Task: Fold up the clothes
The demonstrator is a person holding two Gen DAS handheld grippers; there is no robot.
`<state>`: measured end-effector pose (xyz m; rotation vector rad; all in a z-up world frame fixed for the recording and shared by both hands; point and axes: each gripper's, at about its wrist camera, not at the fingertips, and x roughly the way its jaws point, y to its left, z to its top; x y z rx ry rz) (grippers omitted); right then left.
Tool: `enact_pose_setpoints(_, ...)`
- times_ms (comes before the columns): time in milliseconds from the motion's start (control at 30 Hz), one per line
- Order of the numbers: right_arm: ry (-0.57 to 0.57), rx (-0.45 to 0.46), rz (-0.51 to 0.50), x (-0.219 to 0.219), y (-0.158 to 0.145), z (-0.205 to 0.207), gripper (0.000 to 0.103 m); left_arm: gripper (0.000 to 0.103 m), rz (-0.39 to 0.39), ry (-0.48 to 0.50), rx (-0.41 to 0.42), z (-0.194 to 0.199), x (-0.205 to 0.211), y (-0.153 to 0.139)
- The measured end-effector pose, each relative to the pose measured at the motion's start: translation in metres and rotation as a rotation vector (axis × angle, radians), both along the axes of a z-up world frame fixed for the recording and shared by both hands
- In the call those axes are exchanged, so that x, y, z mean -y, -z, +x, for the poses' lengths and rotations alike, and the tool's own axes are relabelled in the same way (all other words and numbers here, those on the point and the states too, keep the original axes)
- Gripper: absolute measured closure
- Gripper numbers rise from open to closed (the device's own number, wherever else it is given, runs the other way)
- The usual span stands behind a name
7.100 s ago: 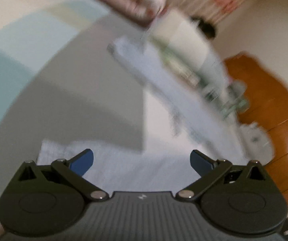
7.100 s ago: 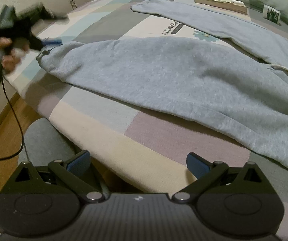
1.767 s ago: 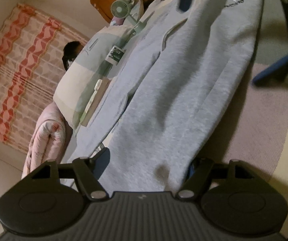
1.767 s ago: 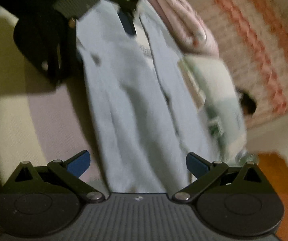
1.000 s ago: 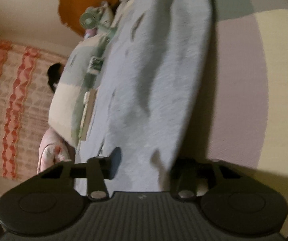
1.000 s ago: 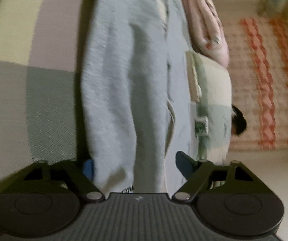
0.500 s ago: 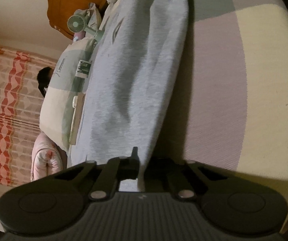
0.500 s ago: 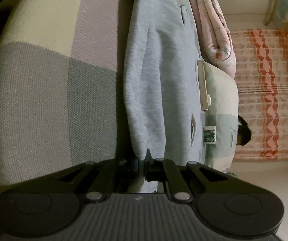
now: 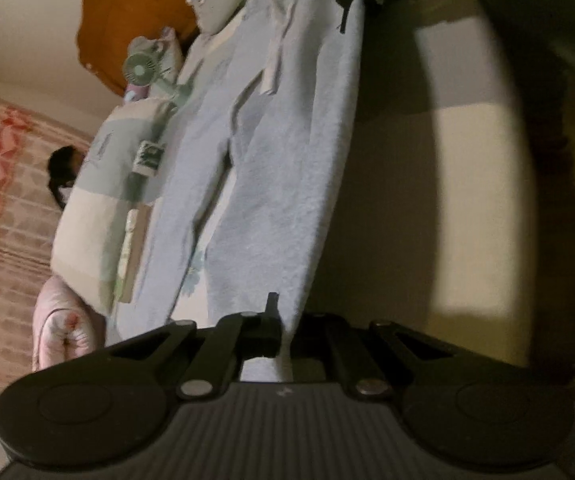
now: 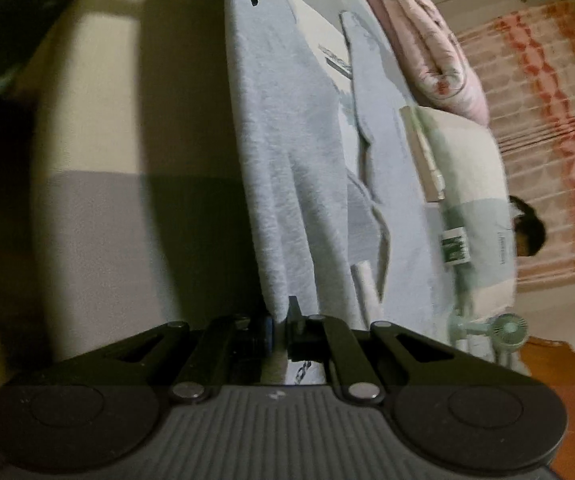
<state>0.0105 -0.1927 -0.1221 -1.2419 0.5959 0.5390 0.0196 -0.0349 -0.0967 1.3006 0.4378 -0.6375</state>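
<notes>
Pinching the near edge of the grey sweatshirt (image 9: 287, 184), the left gripper (image 9: 283, 320) is clamped on the cloth — and the right gripper (image 10: 281, 320) grips the opposite end of that edge. Ahead of both, the sweatshirt stretches across the bed (image 10: 99, 220), pillow (image 10: 471, 184) beyond.

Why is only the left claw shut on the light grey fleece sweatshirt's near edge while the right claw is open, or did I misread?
Misread on the right claw: it is shut on the light grey fleece sweatshirt too, as the right wrist view shows fabric pinched between its closed fingers. The left claw is shut on the near edge, as you said; the left wrist view shows that.
</notes>
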Motion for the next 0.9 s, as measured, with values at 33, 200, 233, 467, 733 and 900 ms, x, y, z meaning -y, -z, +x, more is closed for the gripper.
enact_pose_setpoints(33, -0.005, -0.023, -0.003, 0.0, -0.001, -0.004, 0.094, 0.103, 0.005, 0.012, -0.015, -0.006, 0.001, -0.001)
enact_pose_setpoints(200, 0.008, -0.092, 0.002, 0.003, 0.008, -0.02, 0.093, 0.102, 0.014, 0.019, -0.087, -0.017, 0.004, 0.011)
enact_pose_setpoints(233, 0.012, -0.103, 0.005, 0.003, 0.01, -0.023, 0.093, 0.102, 0.015, 0.011, -0.1, -0.016, 0.005, 0.015)
enact_pose_setpoints(467, 0.065, -0.12, 0.055, 0.012, -0.004, -0.025, 0.076, 0.09, -0.064, -0.054, -0.198, -0.02, -0.008, -0.001)
enact_pose_setpoints(733, 0.206, -0.118, 0.248, 0.046, -0.051, -0.03, 0.031, 0.059, -0.419, -0.395, -0.3, -0.001, -0.099, -0.078)
enact_pose_setpoints(900, 0.372, -0.123, 0.553, 0.07, -0.088, -0.012, 0.002, 0.035, -0.658, -0.781, -0.262, 0.035, -0.199, -0.098)
